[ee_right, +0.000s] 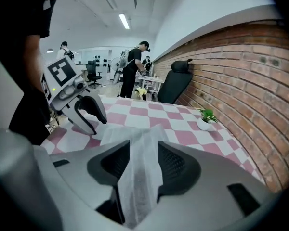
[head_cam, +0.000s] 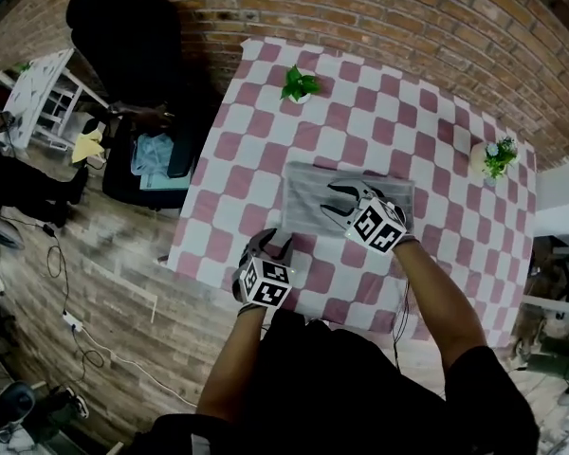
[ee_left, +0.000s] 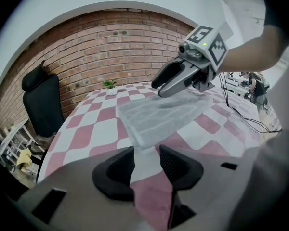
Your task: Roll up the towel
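The thin pale-grey towel (head_cam: 308, 200) lies spread out, unrolled, on the pink-and-white checked tablecloth (head_cam: 266, 112), near its middle.

No lettering, brand, number or sign could be read anywhere. The only printed marks were black-and-white square code patterns on the left marker cube (head_cam: 266, 283) and the right marker cube (head_cam: 376, 226), and they held no legible characters.
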A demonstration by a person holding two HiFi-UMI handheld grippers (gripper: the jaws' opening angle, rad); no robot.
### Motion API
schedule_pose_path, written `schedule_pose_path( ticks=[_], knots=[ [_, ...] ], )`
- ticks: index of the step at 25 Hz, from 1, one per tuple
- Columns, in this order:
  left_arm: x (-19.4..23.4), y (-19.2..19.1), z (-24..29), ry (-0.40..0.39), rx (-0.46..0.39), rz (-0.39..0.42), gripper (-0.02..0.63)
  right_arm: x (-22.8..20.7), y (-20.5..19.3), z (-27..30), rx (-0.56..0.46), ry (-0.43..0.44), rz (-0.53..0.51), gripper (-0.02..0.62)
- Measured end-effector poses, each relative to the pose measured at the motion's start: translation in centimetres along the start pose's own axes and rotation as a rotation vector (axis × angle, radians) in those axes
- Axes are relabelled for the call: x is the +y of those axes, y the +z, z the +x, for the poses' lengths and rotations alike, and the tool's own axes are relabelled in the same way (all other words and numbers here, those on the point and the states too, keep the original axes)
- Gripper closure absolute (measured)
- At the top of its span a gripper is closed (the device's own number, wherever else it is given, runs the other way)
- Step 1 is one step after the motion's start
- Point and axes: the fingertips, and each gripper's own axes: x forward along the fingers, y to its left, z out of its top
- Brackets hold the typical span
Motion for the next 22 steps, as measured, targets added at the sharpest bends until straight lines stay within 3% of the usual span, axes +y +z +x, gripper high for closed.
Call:
schedule_pose_path(
  ticks=[9, 14, 22],
  knots=[
    [1.2, -0.1, 1.4, 0.020, -0.008, -0.027, 0.391, -3.2, 1.8, 7.1, 0.112, 0.119, -0.004, 0.402],
    [0.7, 0.2, 2.4, -0.023, -0.002, -0.008, 0.389, -4.3, 1.9, 10.2, 0.149, 0.169, -0.014, 0.396],
    [0.8, 0.4, 2.7, -0.083, -0.007, -0.063, 0.420, -4.3, 1.6, 12.7, 0.212, 0.263, 0.034, 0.399]
  ],
)
